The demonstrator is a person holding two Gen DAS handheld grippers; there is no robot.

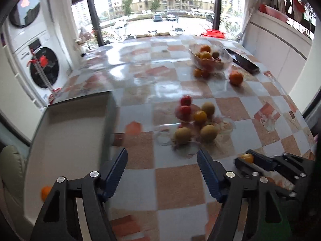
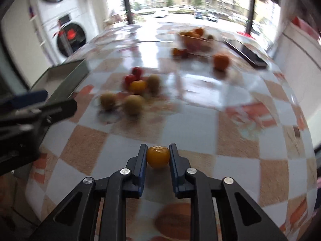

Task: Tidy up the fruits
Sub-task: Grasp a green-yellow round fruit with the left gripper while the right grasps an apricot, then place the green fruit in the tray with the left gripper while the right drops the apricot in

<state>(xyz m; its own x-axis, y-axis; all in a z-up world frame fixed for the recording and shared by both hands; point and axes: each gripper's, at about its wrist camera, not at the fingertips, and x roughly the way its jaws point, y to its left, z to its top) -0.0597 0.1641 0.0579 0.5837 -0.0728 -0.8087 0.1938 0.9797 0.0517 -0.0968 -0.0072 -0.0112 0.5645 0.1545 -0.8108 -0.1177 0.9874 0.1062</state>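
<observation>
Clamped between the blue pads of my right gripper is a small yellow-orange fruit, low in the centre of the right wrist view, both pads pressing its sides over the checked tablecloth. From the left wrist view that same gripper shows at the lower right edge with the fruit at its tip.

My left gripper stands with its jaws apart and nothing between them, at the bottom of its own view. At the left of that frame lies a shallow white tray on the table's edge, and one small orange fruit sits in its lower left corner, partly behind my gripper's arm.

Mid-frame, just right of centre, is a loose cluster: two red fruits, a yellow-orange one and three dull green-yellow ones, lying close together, some touching, on what looks like clear plastic wrap.

Further up and to the right a clear bowl holds several orange fruits, two small ones lie just in front of it, and a larger orange sits alone to its right. A dark flat slab, perhaps a phone, lies beside the bowl at the upper right
</observation>
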